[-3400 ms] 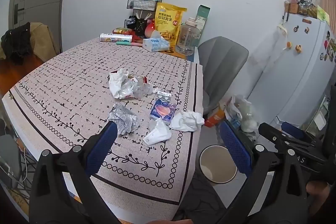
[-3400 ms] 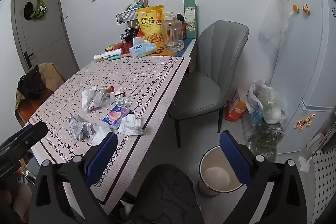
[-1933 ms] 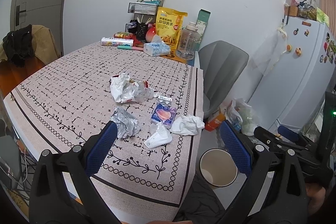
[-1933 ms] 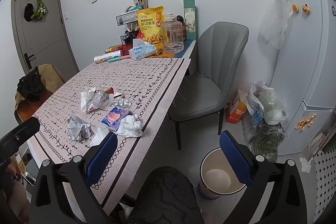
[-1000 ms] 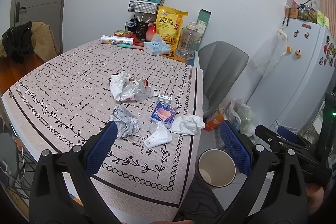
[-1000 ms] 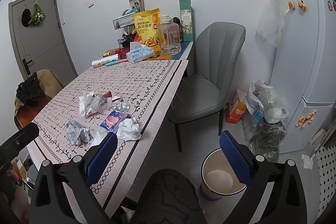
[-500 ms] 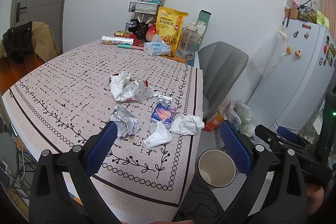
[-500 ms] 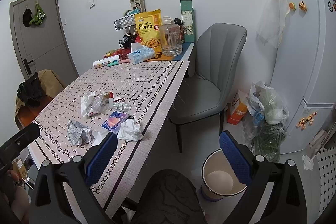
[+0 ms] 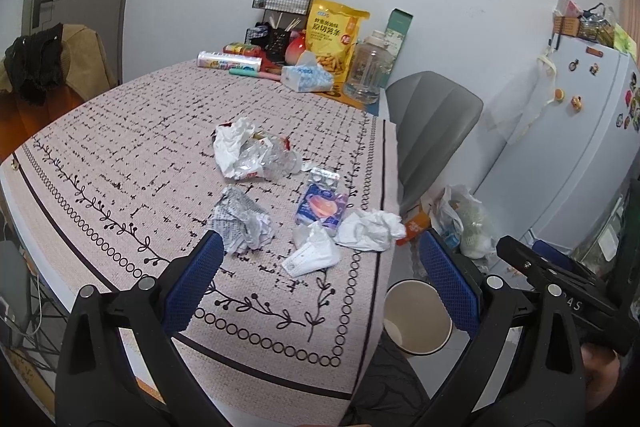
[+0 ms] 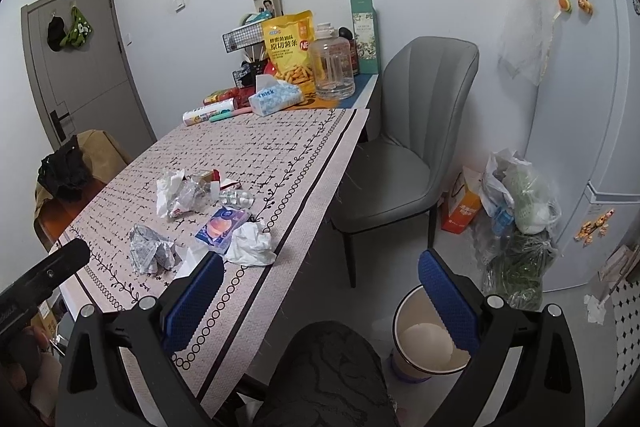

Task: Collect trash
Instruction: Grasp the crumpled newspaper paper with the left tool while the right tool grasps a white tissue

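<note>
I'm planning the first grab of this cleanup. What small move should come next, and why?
Probably lower the right gripper toward the crumpled white tissue at the table's edge. Both it and the left gripper are open and empty, all trash still lies on the tablecloth, and that tissue sits closest to the bin on the floor.

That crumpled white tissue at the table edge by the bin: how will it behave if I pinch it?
The white tissue looks loosely crumpled, so it should squash flat and weigh almost nothing. A nudge could send it off the table edge. The open left gripper probably needs to close nearly fully.
</note>
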{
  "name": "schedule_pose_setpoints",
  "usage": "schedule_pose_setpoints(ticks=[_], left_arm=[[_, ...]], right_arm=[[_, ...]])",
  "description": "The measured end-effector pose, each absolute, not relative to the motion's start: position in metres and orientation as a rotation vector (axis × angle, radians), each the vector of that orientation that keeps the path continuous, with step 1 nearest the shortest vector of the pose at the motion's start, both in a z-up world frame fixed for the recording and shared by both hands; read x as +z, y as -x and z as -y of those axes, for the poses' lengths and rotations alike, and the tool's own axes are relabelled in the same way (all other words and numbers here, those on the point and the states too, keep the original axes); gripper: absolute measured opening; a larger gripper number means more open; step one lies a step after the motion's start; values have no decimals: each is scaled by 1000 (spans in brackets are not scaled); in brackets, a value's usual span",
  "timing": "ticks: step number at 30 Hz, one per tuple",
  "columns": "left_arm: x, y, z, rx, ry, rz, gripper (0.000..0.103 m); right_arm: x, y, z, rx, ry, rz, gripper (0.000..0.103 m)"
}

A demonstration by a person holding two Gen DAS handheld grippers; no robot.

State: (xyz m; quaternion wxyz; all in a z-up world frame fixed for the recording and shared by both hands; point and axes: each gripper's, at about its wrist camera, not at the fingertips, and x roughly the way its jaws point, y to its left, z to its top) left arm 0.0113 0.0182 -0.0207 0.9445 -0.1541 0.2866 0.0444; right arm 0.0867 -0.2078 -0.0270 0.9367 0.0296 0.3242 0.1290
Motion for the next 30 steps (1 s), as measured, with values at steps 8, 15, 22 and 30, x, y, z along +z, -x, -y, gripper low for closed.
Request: schedule_pose_setpoints(ticks=[8, 15, 22, 30], left_arm=[[-44, -23, -46, 133, 366, -623, 97], [-68, -30, -73, 174, 410, -668, 89], [-87, -47, -87, 184, 439, -712, 85], [-100, -76, -93, 203, 439, -746, 85]], right_arm=[[-44, -107, 183, 334, -6, -694, 95], [-68, -128, 155, 416, 10, -775, 83], [-86, -152, 128, 459, 33, -818, 80], [-103, -184, 118, 481, 12, -867, 72]])
